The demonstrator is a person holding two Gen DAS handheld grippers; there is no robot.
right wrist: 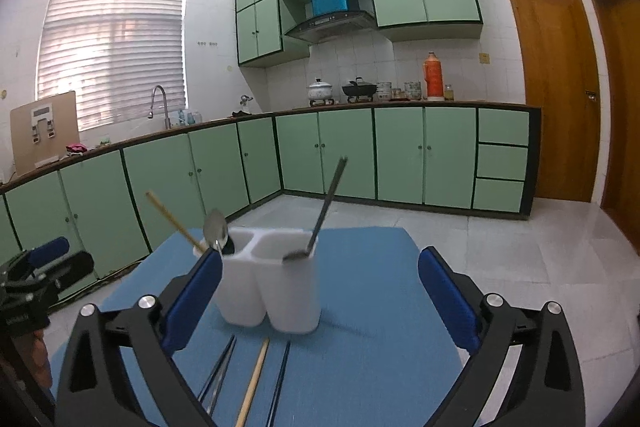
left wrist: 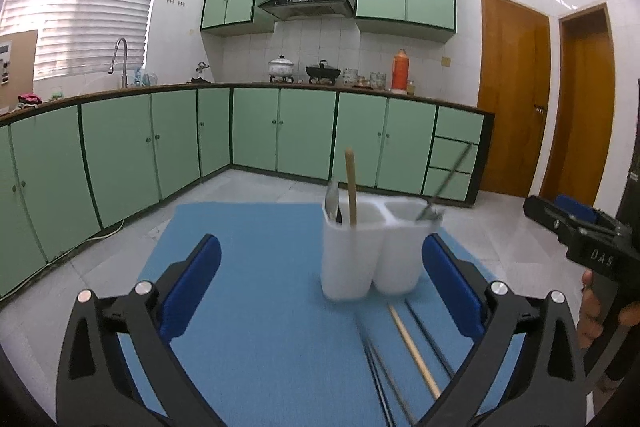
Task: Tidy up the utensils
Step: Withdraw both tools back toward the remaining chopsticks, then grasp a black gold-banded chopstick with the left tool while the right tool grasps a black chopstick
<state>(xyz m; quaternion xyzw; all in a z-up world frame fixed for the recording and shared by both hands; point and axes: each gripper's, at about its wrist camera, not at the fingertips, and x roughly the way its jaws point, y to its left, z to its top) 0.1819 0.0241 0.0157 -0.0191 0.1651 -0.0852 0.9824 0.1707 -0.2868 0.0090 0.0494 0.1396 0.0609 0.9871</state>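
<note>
A white two-compartment utensil holder [left wrist: 360, 255] [right wrist: 272, 291] stands on a blue mat [left wrist: 248, 307] [right wrist: 380, 307]. Its left compartment holds a spoon [left wrist: 332, 201] [right wrist: 216, 227], bowl up, and a wooden chopstick [left wrist: 351, 187] [right wrist: 172, 219]. A metal utensil [left wrist: 446, 183] [right wrist: 326, 203] leans in the right compartment. In front of the holder lie a wooden chopstick [left wrist: 414, 351] [right wrist: 252, 383], a dark chopstick [left wrist: 428, 337] [right wrist: 280, 379] and a thin metal pair [left wrist: 380, 367] [right wrist: 220, 375]. My left gripper [left wrist: 322, 243] and right gripper [right wrist: 320, 255] are both open and empty, just short of the holder.
The mat covers a low surface above a pale tiled floor [left wrist: 260, 187]. Green cabinets [left wrist: 304, 131] run along the left and far walls under a cluttered counter. Wooden doors [left wrist: 512, 99] stand at the right. A hand [left wrist: 592, 311] holds the right gripper at the left wrist view's edge.
</note>
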